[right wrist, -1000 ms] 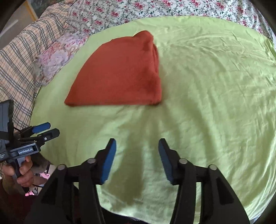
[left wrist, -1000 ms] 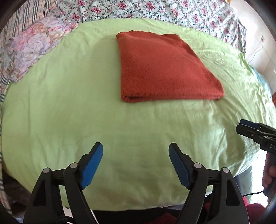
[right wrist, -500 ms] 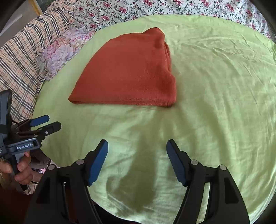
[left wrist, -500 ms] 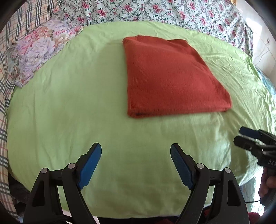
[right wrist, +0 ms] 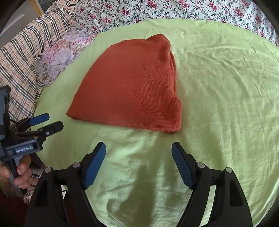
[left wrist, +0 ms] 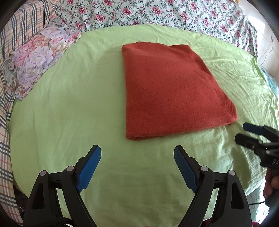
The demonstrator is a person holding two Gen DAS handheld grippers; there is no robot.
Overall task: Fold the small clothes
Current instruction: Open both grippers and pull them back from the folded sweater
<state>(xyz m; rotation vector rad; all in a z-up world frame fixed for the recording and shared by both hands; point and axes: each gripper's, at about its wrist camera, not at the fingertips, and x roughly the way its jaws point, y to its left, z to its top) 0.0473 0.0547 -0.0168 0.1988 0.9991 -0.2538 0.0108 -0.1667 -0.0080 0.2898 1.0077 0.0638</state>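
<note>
Red garment (left wrist: pixel 172 92) lies folded into a flat, roughly rectangular stack on the green sheet (left wrist: pixel 73 104), about mid-sheet, folded edge toward the grippers. In the right wrist view the garment (right wrist: pixel 132 90) shows layered edges along its right side. Nothing touches it.

Left gripper (left wrist: pixel 137 155) hovers over bare sheet near the garment's near-left corner, blue pads spread wide, holding nothing. It also shows at the left edge of the right wrist view (right wrist: pixel 47 122), a hand (right wrist: pixel 19 174) on its handle, label "GenRobot.AI".

Right gripper (right wrist: pixel 138 150) sits over the sheet (right wrist: pixel 226 104) just short of the garment's near edge, jaws wide apart, empty. From the left wrist view it (left wrist: pixel 245 132) comes in from the right, just beside the garment's near-right corner, not touching.

Sheet is wrinkled, more so on the right. Floral pillow (left wrist: pixel 38 59) at the sheet's far-left edge. Floral bedspread (left wrist: pixel 157 14) behind, plaid blanket (right wrist: pixel 22 59) to the left.
</note>
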